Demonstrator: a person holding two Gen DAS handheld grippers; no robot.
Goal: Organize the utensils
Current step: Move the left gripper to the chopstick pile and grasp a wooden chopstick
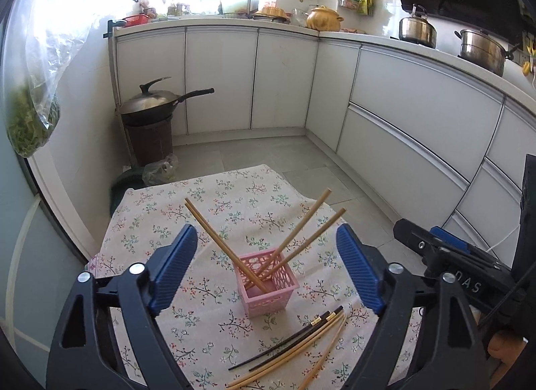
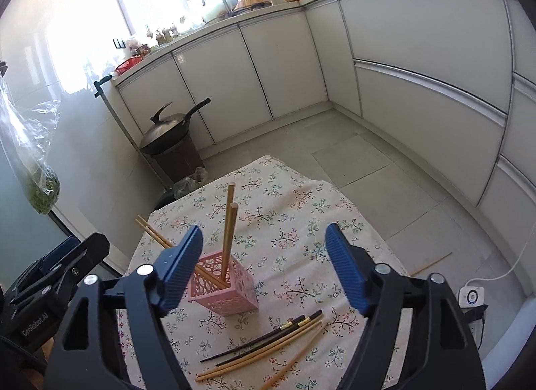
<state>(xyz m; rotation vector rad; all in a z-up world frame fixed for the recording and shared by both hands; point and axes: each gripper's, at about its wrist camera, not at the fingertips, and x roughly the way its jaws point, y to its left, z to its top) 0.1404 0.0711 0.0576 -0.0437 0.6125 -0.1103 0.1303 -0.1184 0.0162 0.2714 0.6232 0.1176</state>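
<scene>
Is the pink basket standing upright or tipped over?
Upright: the pink basket stands on its base on the tablecloth, open top up, four chopsticks leaning inside.

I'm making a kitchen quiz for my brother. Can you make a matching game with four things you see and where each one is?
Things:
1. pink basket
2. black chopsticks
3. wok
4. gold pot

Places:
A. on the dark bin by the cupboards
B. lying flat on the cloth
C. up on the counter
D. standing on the flowery tablecloth, holding wooden chopsticks

Pairs: 1-D, 2-B, 3-A, 4-C
</scene>
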